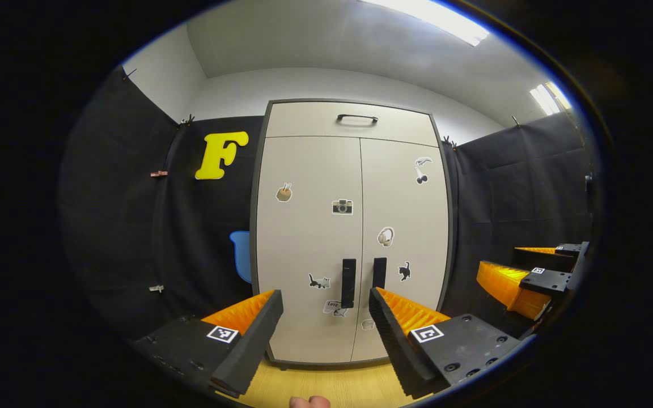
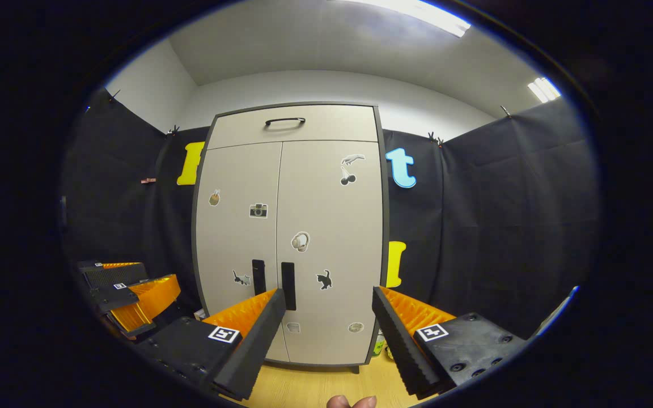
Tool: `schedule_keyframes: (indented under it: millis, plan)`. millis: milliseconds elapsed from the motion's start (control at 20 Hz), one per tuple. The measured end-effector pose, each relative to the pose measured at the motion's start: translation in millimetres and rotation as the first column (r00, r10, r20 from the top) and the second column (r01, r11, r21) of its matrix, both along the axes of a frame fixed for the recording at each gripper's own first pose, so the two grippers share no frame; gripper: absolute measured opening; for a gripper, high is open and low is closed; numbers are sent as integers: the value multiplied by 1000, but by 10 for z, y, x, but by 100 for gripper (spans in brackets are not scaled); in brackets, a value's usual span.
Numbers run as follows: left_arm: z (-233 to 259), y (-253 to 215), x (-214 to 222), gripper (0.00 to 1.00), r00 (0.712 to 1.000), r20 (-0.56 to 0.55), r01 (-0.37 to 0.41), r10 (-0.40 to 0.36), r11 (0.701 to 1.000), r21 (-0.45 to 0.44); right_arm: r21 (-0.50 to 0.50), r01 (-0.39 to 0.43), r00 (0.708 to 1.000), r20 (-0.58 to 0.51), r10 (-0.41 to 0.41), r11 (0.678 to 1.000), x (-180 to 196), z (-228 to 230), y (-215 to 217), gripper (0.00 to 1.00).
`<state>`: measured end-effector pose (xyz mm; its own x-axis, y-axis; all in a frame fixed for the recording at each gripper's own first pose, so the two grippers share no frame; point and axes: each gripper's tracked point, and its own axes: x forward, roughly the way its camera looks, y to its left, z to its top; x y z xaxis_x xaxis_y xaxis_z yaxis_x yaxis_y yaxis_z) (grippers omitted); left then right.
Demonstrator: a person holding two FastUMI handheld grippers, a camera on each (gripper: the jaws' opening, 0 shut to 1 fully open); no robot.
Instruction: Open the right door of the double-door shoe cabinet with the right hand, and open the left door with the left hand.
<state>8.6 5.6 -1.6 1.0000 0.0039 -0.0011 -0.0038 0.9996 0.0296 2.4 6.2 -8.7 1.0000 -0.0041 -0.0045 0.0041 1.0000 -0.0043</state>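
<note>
A tall beige shoe cabinet (image 1: pixel 355 170) with stickers stands ahead, both doors closed. Its left door (image 1: pixel 309 226) carries a black vertical handle (image 1: pixel 348 282); the right door (image 1: pixel 403 226) has its own handle (image 1: pixel 379 273). My left gripper (image 1: pixel 326 306) is open, well short of the doors, with the two handles showing between its fingers. In the right gripper view the cabinet (image 2: pixel 292 170) sits left of centre, with the left handle (image 2: pixel 258 277) and right handle (image 2: pixel 288 285). My right gripper (image 2: pixel 329 306) is open and empty, aimed at the right door (image 2: pixel 332 238).
A drawer with a black handle (image 1: pixel 357 118) tops the cabinet. Black cloth walls flank it on both sides. Wooden floor (image 1: pixel 326 385) lies in front. The right gripper (image 1: pixel 522 277) shows at the right of the left gripper view; the left gripper (image 2: pixel 128 297) shows at the left of the right gripper view.
</note>
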Motion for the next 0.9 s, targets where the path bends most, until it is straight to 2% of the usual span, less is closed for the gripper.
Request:
schedule_keyframes:
  millis: [600,900]
  plan:
    - [81,100,3,95,1000,13,-17,17,1000,21,25,-6,1000,7,6,1000,93,4,61,97]
    - [78,156,-51,95,1000,11,-29,28,999,39,56,-48,999,16,47,997,338,32,215,97]
